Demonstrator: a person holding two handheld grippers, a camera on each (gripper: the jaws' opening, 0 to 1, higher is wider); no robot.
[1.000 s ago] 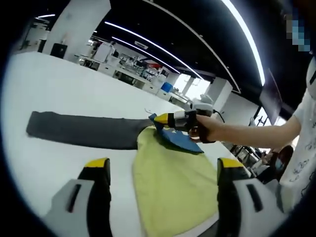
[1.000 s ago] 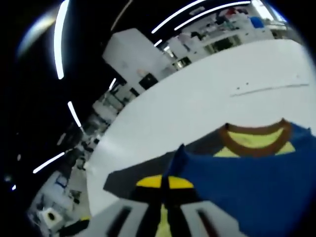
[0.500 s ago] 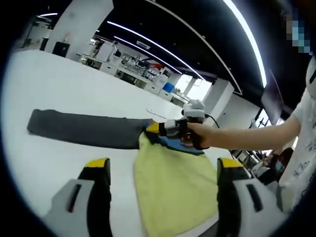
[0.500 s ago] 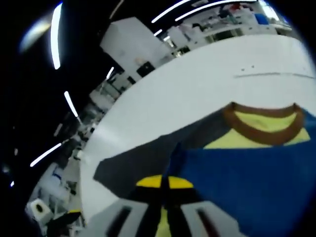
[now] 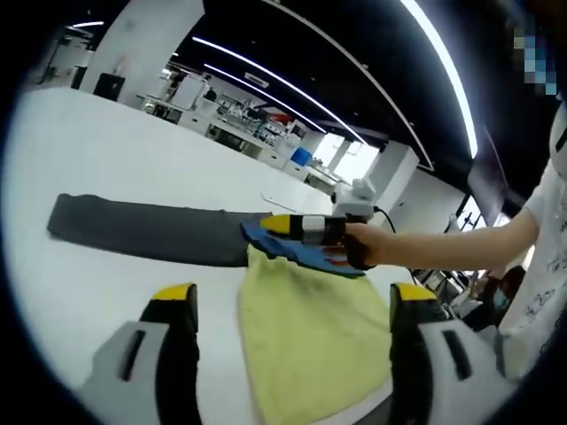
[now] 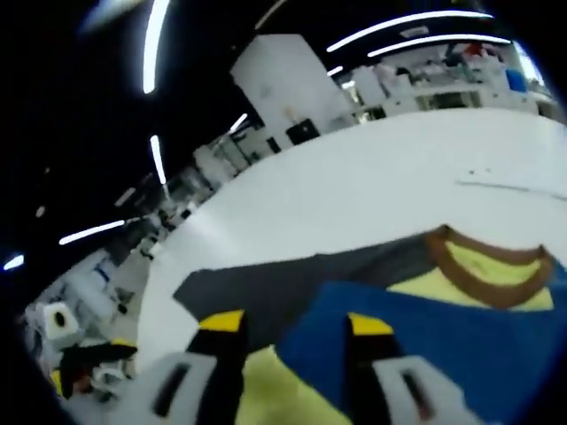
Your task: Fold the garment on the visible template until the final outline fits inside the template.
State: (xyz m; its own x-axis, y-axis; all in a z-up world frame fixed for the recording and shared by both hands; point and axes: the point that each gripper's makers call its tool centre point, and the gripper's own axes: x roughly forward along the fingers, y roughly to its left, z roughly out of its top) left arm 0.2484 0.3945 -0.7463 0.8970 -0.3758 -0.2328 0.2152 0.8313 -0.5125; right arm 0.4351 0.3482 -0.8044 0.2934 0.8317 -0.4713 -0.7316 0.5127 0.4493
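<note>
The garment lies on the white table: a yellow body with a blue sleeve folded over its far end. Its brown collar shows in the right gripper view. The dark grey template stretches left from beneath it. My left gripper is open above the near yellow hem, holding nothing. My right gripper is open, its jaws apart over the edge of the blue sleeve. In the left gripper view a hand holds the right gripper low over the sleeve.
A person in a white top stands at the right of the table. Bare white tabletop runs beyond the grey template. Desks and shelving fill the hall behind.
My right gripper has opened and let go of the blue sleeve, which now lies flatter on the garment. The left gripper has stayed in place.
</note>
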